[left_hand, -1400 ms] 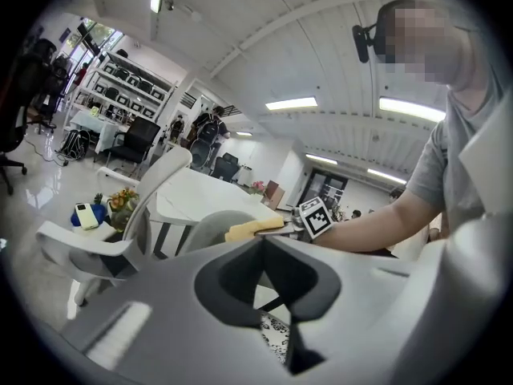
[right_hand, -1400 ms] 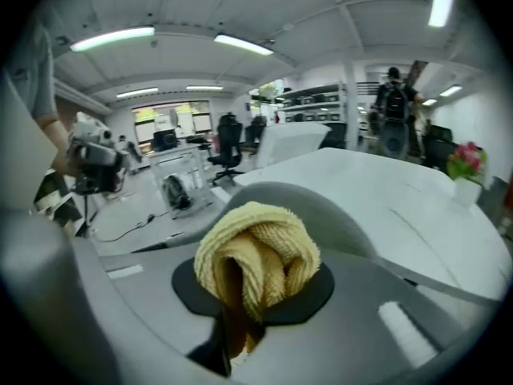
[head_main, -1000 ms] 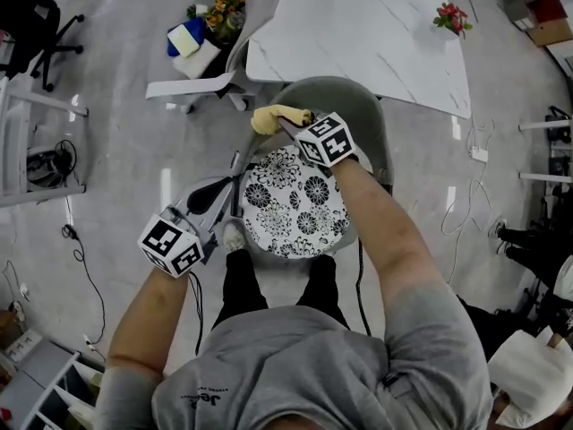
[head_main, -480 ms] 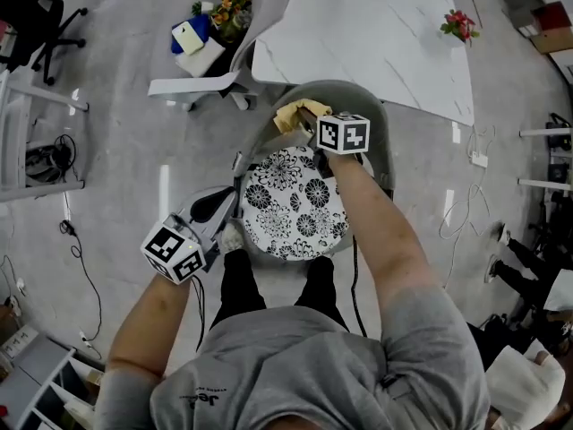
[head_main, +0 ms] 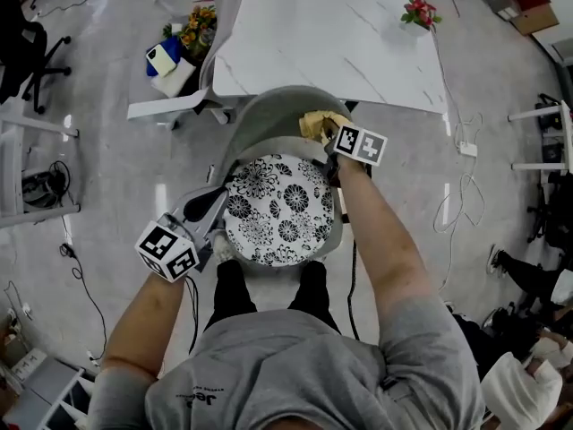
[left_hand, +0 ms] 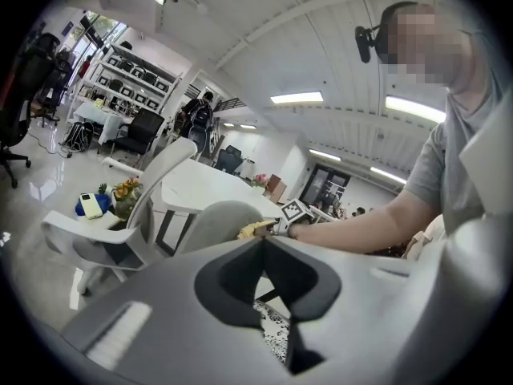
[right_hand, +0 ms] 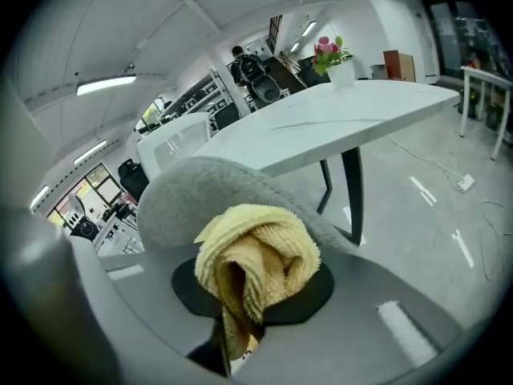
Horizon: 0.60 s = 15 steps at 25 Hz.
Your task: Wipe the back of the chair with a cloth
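A grey chair back [head_main: 264, 115] curves round a black-and-white floral seat cushion [head_main: 279, 209] in the head view. My right gripper [head_main: 329, 134] is shut on a bunched yellow cloth [head_main: 316, 124], which presses on the upper right part of the chair back. In the right gripper view the cloth [right_hand: 256, 263] bulges out of the jaws just below the grey chair back [right_hand: 200, 195]. My left gripper [head_main: 213, 200] hangs at the seat's left edge, shut, with nothing in it. The left gripper view shows the chair back [left_hand: 210, 223] and the cloth [left_hand: 255, 229] beyond its closed jaws.
A white marble table [head_main: 322, 34] stands right behind the chair, with a flower pot [head_main: 419, 12] on it. A white chair [head_main: 170, 106] holding flowers and a phone sits at the back left. Cables [head_main: 457, 204] trail on the floor at right.
My right gripper has slid the cloth along the top of the chair back, from its left side to its right side. The left gripper has stayed by the seat's left edge.
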Motion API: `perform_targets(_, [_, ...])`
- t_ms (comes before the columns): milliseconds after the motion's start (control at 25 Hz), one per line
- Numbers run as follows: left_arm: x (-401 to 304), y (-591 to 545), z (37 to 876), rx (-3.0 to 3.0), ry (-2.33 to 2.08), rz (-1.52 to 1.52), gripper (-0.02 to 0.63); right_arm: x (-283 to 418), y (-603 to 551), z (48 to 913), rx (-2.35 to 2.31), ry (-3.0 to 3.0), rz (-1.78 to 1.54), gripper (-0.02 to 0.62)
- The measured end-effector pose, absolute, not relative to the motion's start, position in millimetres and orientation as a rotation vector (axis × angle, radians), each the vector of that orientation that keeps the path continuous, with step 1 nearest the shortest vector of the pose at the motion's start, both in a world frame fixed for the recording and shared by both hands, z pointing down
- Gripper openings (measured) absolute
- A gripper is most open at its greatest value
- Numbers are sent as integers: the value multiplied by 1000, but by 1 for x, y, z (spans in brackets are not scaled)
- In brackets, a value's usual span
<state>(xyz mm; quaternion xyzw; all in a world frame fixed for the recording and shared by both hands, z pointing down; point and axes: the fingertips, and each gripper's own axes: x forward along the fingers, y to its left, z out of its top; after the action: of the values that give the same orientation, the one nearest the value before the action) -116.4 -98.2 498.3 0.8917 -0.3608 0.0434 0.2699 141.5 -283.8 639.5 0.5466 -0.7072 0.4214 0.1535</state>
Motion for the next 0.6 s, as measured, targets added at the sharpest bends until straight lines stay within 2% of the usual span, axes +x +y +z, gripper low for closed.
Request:
perform_targets(320, [-78, -105, 485, 2443, -950, 116, 58, 189, -261, 629, 1649, -2017, 1170, 60])
perform_targets(600, [-70, -101, 494, 2433, -940, 97, 58, 139, -251, 614, 1360, -2213, 986, 58])
